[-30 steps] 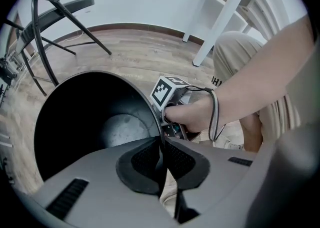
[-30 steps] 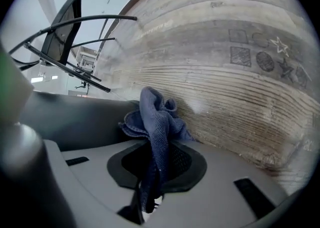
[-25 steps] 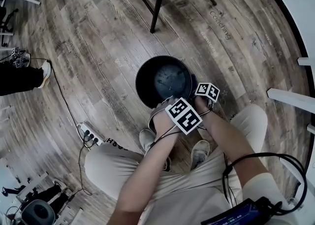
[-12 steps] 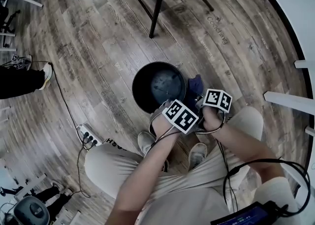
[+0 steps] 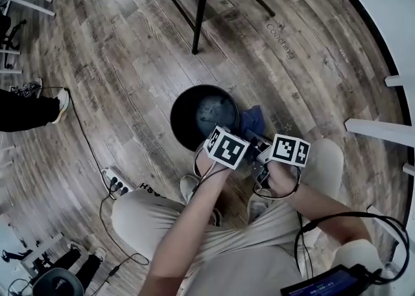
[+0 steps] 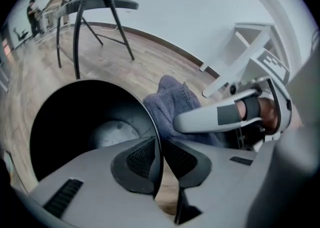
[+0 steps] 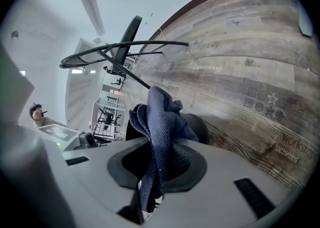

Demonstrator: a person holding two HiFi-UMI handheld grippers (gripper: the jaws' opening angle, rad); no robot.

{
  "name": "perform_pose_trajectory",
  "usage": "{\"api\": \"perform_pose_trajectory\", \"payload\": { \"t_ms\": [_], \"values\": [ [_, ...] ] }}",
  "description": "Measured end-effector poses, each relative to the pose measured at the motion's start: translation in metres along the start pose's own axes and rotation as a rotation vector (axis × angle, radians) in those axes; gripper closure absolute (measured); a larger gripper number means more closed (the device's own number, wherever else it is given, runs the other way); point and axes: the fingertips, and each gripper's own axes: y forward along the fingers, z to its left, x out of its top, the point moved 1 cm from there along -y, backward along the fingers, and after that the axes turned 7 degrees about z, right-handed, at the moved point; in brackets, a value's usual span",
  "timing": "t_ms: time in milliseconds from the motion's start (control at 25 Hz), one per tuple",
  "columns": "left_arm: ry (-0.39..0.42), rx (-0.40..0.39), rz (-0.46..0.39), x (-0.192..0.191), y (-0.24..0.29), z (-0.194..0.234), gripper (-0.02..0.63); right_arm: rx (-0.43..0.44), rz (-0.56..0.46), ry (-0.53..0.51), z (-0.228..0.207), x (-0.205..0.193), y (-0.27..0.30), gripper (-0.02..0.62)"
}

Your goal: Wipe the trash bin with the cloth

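**Step in hand (judged):** carrying the cloth to the trash bin for a wiping pass.
- Advice: lay a broad fold flat on the bin's wall, not a dangling corner.
- Sweep along the rim in one direction.
- Brace the bin first so that it does not skid or tip on the floor.

**Trash bin:** black, round and upright. It stands on the wood floor just ahead of the person's feet. Its inside appears empty.

**Cloth:** blue and bunched, raised just beside the bin's right rim and outside it. I cannot tell whether it touches the wall.

**Left tool:**
- Its jaws are nearly together, astride the bin's near rim, with the thin wall running between the pads.
- The jaws have just been opening a little, so the hold looks light.
- It should be firmed up before any pressure goes on.

**Right tool:**
- It is pinched on the cloth.
- The fabric stands up between the pads, and a tail hangs below them.
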Motion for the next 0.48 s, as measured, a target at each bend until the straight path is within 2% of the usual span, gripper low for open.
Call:
{"api": "perform_pose_trajectory", "payload": {
  "t_ms": [120,240,320,440,480],
  "values": [
    [0.140,0.041,0.079,-0.012,-0.008,0.000,0.509,0.006,0.005,0.011,0.007,-0.003,-0.002,0.539],
    [0.221,0.061,0.180,-0.033,0.000,0.000,0.508,0.001,0.006,0.020,0.009,-0.007,0.002,0.540],
    [0.261,0.078,0.220,-0.042,0.009,0.001,0.511,-0.011,0.004,0.022,0.008,-0.009,0.008,0.539],
    [0.292,0.108,0.234,-0.045,0.020,0.004,0.575,-0.029,-0.009,0.056,-0.003,-0.009,0.020,0.540],
    [0.295,0.112,0.236,-0.045,0.021,0.005,0.575,-0.031,-0.016,0.076,-0.009,-0.008,0.024,0.539]
  ]
}}
